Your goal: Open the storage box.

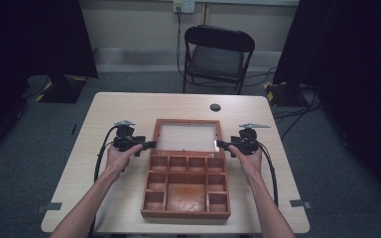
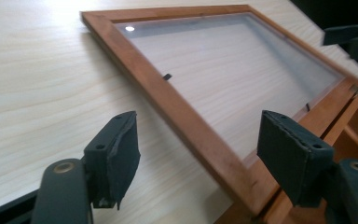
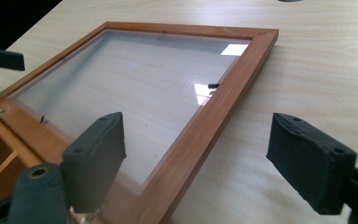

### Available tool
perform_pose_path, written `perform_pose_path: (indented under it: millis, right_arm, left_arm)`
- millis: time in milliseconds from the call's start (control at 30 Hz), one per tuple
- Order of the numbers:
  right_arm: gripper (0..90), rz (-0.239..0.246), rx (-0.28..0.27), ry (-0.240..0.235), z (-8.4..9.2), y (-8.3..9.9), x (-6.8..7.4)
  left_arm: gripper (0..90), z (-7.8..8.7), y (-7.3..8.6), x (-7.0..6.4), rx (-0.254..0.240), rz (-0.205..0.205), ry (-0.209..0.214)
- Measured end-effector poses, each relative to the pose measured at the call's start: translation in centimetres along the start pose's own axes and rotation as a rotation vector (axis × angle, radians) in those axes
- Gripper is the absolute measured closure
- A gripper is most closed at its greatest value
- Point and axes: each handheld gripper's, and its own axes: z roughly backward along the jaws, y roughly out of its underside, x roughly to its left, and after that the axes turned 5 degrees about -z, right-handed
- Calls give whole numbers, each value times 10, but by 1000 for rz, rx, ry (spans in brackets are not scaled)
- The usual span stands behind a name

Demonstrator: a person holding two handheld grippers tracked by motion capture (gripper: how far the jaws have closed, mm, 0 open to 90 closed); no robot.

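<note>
the brown wooden compartment box [image 1: 186,191] lies open, its glass-paned hinged lid [image 1: 187,136] flat on the table. left gripper [image 2: 198,154] and right gripper [image 3: 196,154] gape wide, holding nothing, each straddling a lid side rail. the pane looks fragile; grip the stiff wooden frame.

No text, label, brand, number or sign can be read in any of the views. The wooden box [image 1: 186,183] and its glass-paned lid [image 1: 187,136] carry no lettering, and the table [image 1: 129,106] is bare of print (the round dark spot near its far edge is too small to tell whether it bears a mark). The wall plate [image 1: 183,6] above the chair is too blurred to show any writing.
</note>
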Motion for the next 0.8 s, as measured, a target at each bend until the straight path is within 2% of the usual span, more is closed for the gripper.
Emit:
perform_pose_path:
  millis: [33,100,233,333,467,567,733,800]
  right_arm:
    - [171,5,3,1,3,1,1]
    - [152,15,1,27,10,4,3]
    - [152,21,-5,26,22,9,4]
    - [150,41,-1,35,32,13,6]
    - [149,55,3,83,45,20,12]
    - [150,53,5,84,55,29,13]
    - [150,45,10,129,74,42,8]
    - [149,30,4,148,82,47,4]
  left_arm:
    - [275,3,1,1,8,-10,-11]
    - [260,9,4,2,2,0,-15]
    - [260,19,9,4,3,3,-23]
    - [258,28,14,4,10,-17,-40]
    - [257,38,21,2,23,-33,-52]
    - [253,47,27,0,34,-58,-74]
    - [236,64,39,-2,32,-84,-93]
    - [219,68,44,0,36,-96,-117]
